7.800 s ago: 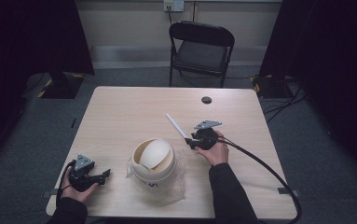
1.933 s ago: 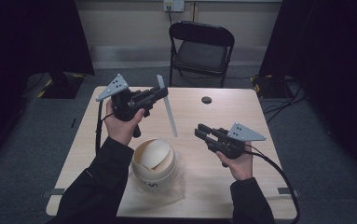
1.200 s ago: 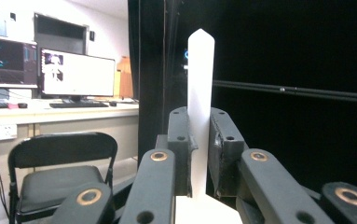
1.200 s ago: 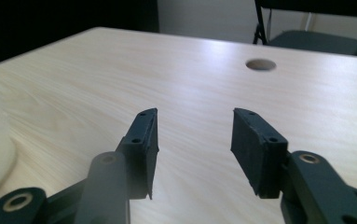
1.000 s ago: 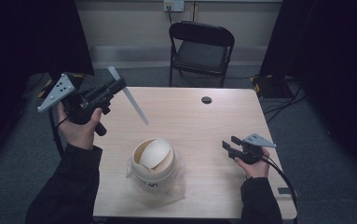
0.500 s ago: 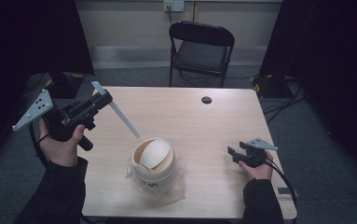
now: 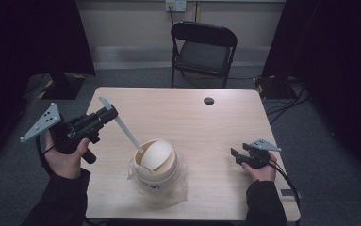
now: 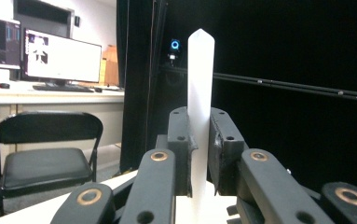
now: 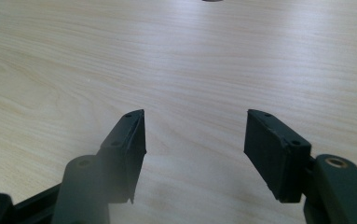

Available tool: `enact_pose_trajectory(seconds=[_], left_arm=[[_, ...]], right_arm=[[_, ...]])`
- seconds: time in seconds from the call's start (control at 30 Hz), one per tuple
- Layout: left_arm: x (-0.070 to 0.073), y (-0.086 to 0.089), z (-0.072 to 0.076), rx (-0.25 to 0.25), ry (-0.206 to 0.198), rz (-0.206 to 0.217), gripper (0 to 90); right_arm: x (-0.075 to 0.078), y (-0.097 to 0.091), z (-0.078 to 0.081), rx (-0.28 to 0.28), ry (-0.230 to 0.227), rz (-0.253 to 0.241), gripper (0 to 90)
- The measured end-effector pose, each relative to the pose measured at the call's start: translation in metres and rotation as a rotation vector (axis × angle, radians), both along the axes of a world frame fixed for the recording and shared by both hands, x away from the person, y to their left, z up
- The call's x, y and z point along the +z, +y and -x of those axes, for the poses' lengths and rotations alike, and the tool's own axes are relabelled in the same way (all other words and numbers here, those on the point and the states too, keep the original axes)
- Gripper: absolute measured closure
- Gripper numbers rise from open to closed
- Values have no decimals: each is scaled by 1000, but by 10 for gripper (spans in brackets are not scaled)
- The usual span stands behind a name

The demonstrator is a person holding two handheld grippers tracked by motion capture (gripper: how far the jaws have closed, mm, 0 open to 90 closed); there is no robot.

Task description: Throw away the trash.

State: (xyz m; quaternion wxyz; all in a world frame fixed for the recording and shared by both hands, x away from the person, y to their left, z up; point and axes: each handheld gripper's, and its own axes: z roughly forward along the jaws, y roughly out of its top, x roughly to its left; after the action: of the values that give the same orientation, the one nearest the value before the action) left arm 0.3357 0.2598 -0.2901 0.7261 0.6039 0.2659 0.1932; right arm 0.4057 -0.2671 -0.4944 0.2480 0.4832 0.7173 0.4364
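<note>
Here the left hand-held gripper (image 7: 106, 113) pinches a white stick (image 7: 121, 126) slanting down-right into the bowl (image 7: 155, 157); the right hand-held gripper (image 7: 238, 155) rests spread on the tabletop (image 7: 206, 132).

Lab or recording studio: black curtains (image 7: 352, 56) surround a bare wooden table (image 7: 201, 122), a folding chair (image 7: 201, 49) beyond, and lit computer monitors (image 8: 64, 58) on a desk (image 8: 50, 95).

No legible text, brand, number or sign is found. Dark markings stand on the clear crumpled plastic bag (image 7: 158, 184) under the round cream-coloured bowl (image 7: 155, 157), too small to read. The lit computer monitor (image 8: 62, 58) shows content too blurred to read.
</note>
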Motion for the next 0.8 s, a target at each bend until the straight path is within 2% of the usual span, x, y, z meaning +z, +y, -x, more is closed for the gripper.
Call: enact_pose_trajectory(seconds=[0.07,0.13,0.47,0.57,0.8], left_arm=[[-9,-4,-2,-3,14,-13,807],[-11,-5,-3,-3,19,-17,807],[-38,-15,-12,-17,94,-33,806],[-49,-18,-16,-21,122,-62,807],[-62,-21,-18,-21,150,-81,805]], right_arm=[[0,0,0,0,4,1,384],[0,0,0,2,7,2,382],[0,-1,-1,2,14,-1,380],[0,-1,0,3,15,-1,380],[0,-1,-1,2,15,-1,380]])
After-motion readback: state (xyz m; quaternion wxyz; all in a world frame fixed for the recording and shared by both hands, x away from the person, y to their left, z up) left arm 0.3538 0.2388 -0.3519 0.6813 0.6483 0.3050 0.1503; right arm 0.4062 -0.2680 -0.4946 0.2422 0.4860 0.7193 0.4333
